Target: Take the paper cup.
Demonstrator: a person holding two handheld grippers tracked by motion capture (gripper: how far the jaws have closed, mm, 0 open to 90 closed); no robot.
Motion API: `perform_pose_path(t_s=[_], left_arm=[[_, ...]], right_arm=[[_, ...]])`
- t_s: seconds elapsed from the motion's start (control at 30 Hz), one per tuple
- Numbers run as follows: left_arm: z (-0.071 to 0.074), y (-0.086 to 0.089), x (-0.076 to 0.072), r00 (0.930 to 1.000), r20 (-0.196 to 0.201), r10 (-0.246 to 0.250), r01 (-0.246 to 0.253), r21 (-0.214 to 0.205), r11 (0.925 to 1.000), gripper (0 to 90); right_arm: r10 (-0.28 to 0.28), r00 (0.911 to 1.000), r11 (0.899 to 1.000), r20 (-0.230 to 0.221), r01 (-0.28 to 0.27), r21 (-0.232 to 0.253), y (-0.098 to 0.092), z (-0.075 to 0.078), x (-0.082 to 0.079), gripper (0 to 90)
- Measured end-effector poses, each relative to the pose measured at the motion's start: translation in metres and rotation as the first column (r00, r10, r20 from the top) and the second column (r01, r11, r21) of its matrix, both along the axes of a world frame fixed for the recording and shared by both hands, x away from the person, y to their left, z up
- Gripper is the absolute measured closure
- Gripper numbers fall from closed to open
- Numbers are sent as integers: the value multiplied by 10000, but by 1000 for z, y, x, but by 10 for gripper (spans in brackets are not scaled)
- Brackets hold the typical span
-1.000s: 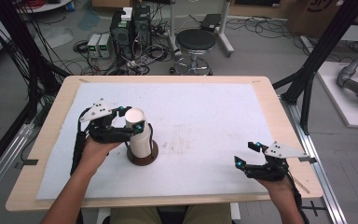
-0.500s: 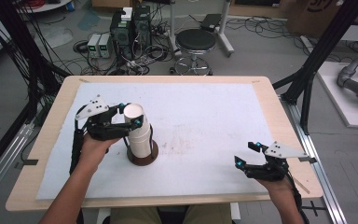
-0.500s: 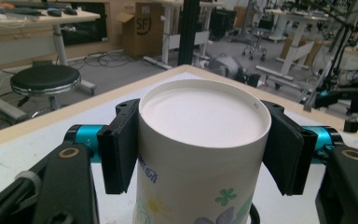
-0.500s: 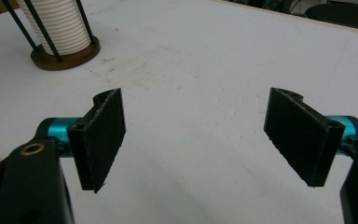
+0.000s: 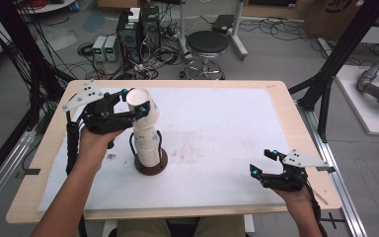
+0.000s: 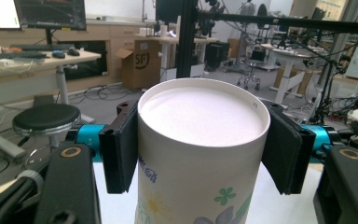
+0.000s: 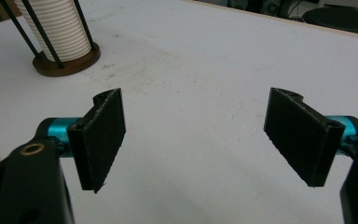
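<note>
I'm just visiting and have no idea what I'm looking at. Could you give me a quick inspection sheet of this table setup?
Surface: pale wooden table under a white mat, faintly smudged near its middle.
Job's things: white flower-printed paper cup tilted atop a white ribbed cup stack in a round brown wire-sided holder.
Clutter: nothing seen on the mat.
Grippers: left gripper shut on the cup, one pad on each side; right gripper open, holding nothing, near the table's front right corner.
Cables: black cable along the left forearm; cable tangles on the floor behind.
Surroundings: round black stool, electronics boxes, black frame posts.
</note>
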State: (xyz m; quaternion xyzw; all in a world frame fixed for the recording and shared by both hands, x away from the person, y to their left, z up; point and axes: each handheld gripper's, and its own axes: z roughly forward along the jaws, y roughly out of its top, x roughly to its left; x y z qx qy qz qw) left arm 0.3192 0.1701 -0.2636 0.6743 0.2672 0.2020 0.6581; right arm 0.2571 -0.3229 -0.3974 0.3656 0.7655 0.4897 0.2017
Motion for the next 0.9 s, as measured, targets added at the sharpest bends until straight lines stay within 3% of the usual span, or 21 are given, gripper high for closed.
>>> perform_pose_path(t_s=[0.2, 0.53, 0.9], left_arm=[[8, -20, 2, 9991, -5, -415, 415, 41, 9991, 356], [-7, -60, 7, 9895, -266, -1423, 1430, 274, 9893, 356], [-25, -79, 9, 9808, -434, -1903, 1920, 403, 9806, 356]], right_arm=[[14, 10000, 10000, -5, -14, 78, -1, 0, 1, 211], [155, 9999, 9999, -43, -155, 42, 4, 0, 6, 211], [412, 9990, 9991, -162, -411, 62, 7, -3, 7, 211]])
